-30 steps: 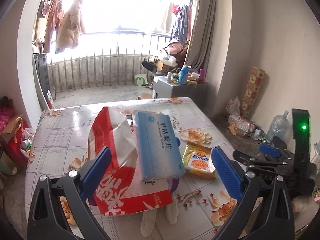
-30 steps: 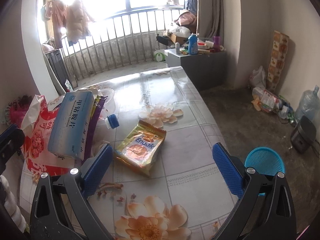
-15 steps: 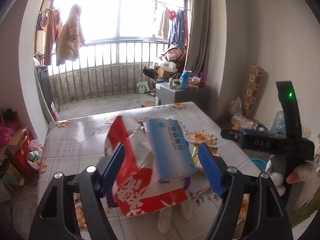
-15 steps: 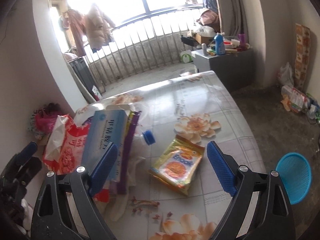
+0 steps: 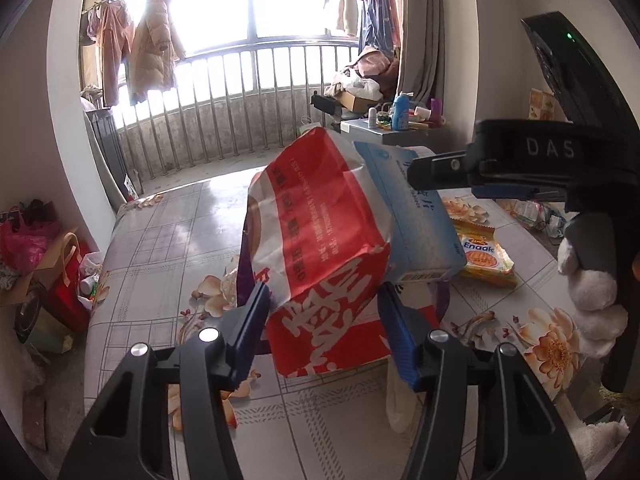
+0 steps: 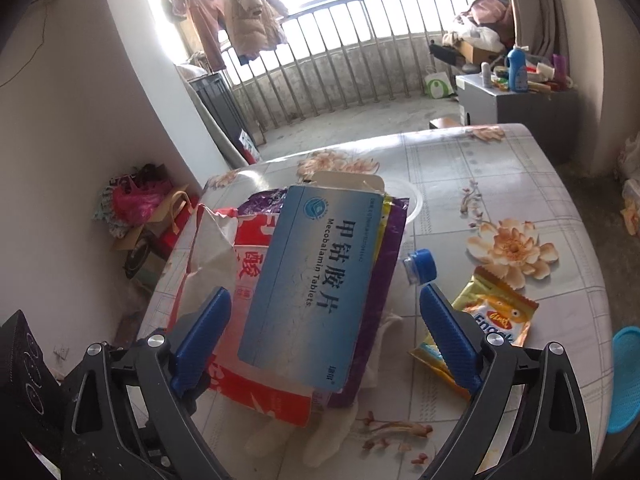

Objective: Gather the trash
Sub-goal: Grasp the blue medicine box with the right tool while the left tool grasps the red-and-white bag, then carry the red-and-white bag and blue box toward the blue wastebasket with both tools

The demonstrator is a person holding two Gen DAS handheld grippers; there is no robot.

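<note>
Left tongs (image 5: 324, 320) just been closing, pads pressing red bag (image 5: 320, 248), frame centre. Right tongs (image 6: 324, 336) wide open, straddling blue box (image 6: 312, 280) — "Mecobalamin Tablets". "Enaak" packet (image 5: 484, 254) on desk (image 5: 160, 240), right.

Blue basket (image 6: 626, 376) cut by edge; snack packet (image 6: 492, 320) partly hidden.

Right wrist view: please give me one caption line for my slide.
Open right tongs hover over a blue tablet box lying on a red-and-white bag, with a yellow snack packet beside them on the floral table.
</note>
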